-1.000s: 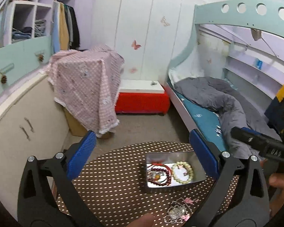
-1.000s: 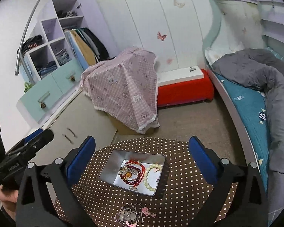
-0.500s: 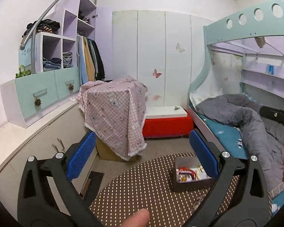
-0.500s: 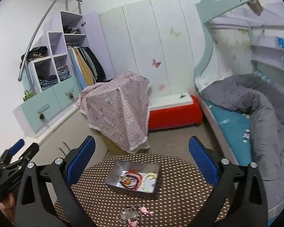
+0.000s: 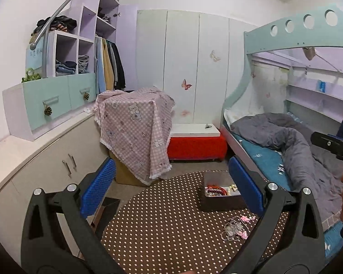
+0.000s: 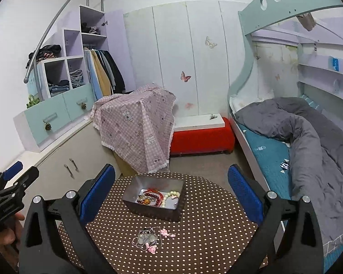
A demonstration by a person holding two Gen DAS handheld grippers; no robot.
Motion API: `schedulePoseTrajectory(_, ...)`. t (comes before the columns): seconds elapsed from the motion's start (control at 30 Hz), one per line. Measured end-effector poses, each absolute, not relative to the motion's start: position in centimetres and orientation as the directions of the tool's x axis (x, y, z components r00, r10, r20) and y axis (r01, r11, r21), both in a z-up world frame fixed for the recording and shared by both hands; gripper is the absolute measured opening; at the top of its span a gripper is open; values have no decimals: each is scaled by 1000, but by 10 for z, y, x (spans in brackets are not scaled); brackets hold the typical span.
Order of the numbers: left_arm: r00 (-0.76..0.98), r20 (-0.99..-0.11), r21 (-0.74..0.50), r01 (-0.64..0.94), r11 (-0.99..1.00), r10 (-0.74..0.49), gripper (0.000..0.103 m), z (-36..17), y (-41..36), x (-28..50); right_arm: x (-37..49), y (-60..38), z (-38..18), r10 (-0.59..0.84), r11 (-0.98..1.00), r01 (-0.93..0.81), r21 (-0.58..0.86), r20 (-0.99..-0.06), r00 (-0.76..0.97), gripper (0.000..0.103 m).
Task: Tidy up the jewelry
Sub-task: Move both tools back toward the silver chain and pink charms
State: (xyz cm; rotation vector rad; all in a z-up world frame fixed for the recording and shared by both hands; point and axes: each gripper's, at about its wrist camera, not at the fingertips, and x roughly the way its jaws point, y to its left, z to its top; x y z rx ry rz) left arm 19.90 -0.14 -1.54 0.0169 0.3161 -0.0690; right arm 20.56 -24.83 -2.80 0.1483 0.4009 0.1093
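A small metal tin [image 6: 156, 206] sits on a round brown polka-dot table [image 6: 205, 235]. It holds red bead bracelets [image 6: 155, 197] and a pale bead bracelet [image 6: 171, 196]. The tin also shows in the left wrist view [image 5: 221, 202]. A silver chain with pink charms [image 6: 152, 239] lies loose on the table in front of the tin, and shows in the left wrist view [image 5: 235, 226]. My left gripper [image 5: 171, 187] is open and empty, raised above the table. My right gripper [image 6: 171, 187] is open and empty, raised above the tin.
A box draped in pink checked cloth [image 6: 137, 125] stands behind the table. A red bench [image 6: 201, 139] is at the back. A bed with a grey duvet [image 6: 308, 141] runs along the right. Low cabinets [image 5: 45, 164] line the left.
Both grippers have lifted and tilted up away from the table, so the tin and chain look smaller and lower. Both jaws stay open and empty.
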Motion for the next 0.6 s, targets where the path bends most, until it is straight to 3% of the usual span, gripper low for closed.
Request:
schedulePoseTrajectory(0.33, 923, -374, 5, 96, 995, -87, 97, -45, -8, 196, 195, -240, -64, 196, 979, -148, 144, -421, 886, 95)
schedulePoseTrajectory(0.6, 886, -455, 19, 111, 994, -90, 97, -80, -13, 203, 199, -218, -112, 235, 972, -204, 117, -528, 816, 95)
